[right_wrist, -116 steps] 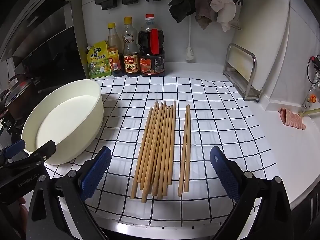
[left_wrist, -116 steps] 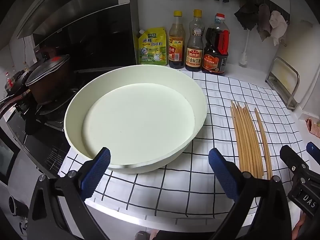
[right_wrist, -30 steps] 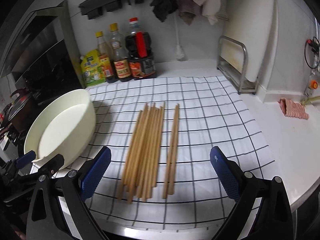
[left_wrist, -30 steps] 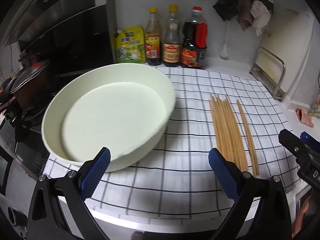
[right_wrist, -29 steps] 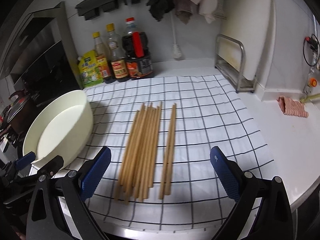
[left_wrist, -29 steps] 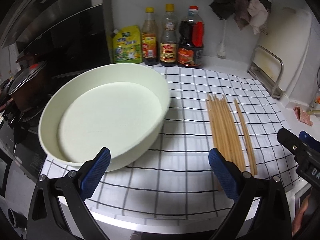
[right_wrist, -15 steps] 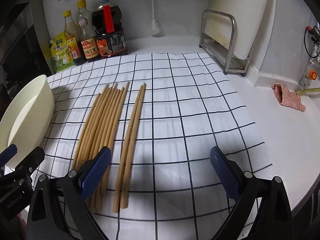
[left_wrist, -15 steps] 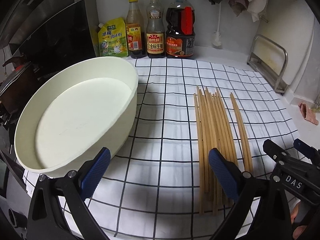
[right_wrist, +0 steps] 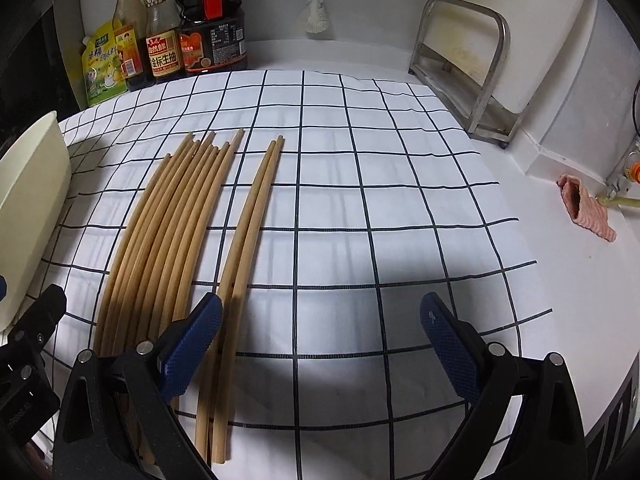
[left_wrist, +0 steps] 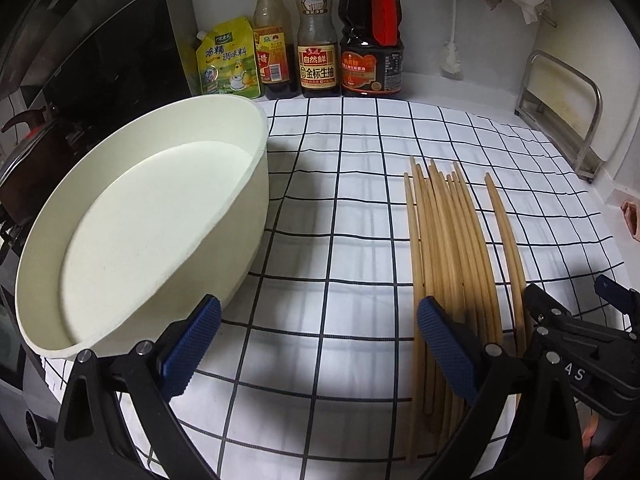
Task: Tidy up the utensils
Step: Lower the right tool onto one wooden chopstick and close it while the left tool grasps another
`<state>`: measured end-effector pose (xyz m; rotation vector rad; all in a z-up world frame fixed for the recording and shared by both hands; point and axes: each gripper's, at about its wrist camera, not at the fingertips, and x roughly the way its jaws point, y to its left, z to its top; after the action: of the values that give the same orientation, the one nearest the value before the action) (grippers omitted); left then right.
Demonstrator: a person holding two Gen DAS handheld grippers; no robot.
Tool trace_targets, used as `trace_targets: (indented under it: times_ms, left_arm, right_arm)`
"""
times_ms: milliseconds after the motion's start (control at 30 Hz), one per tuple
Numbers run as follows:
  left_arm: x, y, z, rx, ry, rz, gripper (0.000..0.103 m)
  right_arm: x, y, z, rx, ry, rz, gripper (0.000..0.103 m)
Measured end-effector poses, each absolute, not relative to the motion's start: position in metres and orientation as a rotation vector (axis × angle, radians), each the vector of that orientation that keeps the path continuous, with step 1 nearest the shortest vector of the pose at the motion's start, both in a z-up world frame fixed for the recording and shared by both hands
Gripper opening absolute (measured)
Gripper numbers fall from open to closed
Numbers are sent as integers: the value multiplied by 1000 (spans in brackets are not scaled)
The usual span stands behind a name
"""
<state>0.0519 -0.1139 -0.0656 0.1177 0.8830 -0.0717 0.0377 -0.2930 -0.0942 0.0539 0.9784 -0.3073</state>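
Nearest the cameras, both tools are spread wide and hold nothing. The left gripper (left_wrist: 318,344) hovers low over the checked cloth (left_wrist: 344,208), its right finger over the near ends of the chopsticks (left_wrist: 448,248). The right gripper (right_wrist: 320,344) hovers beside it, its left finger over the near end of a separate pair (right_wrist: 244,232) that lies just right of the main bundle (right_wrist: 168,224). The task looks barely begun: every chopstick seen lies flat on the cloth, running away from the grippers, and none is lifted or put away. Beyond the left gripper, to its left, sits a wide cream bowl (left_wrist: 244,200), empty, perhaps where the chopsticks belong. Farthest off, sauce bottles (left_wrist: 318,32) line the wall. Only the left view shows the bowl's bare inside and a pot (left_wrist: 24,148) on the stove behind it. Only the right view shows a pink rag (right_wrist: 588,210) on the counter far right, and all of a metal rack (right_wrist: 464,68).
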Motion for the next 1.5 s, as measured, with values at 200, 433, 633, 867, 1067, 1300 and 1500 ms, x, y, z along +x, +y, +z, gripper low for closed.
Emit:
trace_targets:
  times_ms: [200, 433, 633, 867, 1067, 1300, 1500]
  left_arm:
    - [59, -114, -72, 88, 911, -69, 97]
    - [60, -116, -76, 94, 924, -68, 97]
    - [61, -118, -78, 122, 920, -57, 97]
    - [63, -125, -80, 129, 935, -71, 97]
    - [67, -131, -83, 165, 942, -74, 97]
    - [74, -136, -85, 188, 940, -62, 97]
    - [81, -138, -89, 198, 962, -54, 97]
  right_arm:
    - [37, -296, -99, 54, 990, -309, 95]
    - [33, -302, -102, 47, 998, -316, 95]
    - [30, -307, -103, 65, 997, -304, 95]
    - [30, -304, -105, 65, 996, -288, 95]
    - [30, -308, -106, 83, 996, -282, 95]
    - [29, -307, -105, 75, 990, -280, 94]
    - [29, -305, -106, 65, 983, -278, 94]
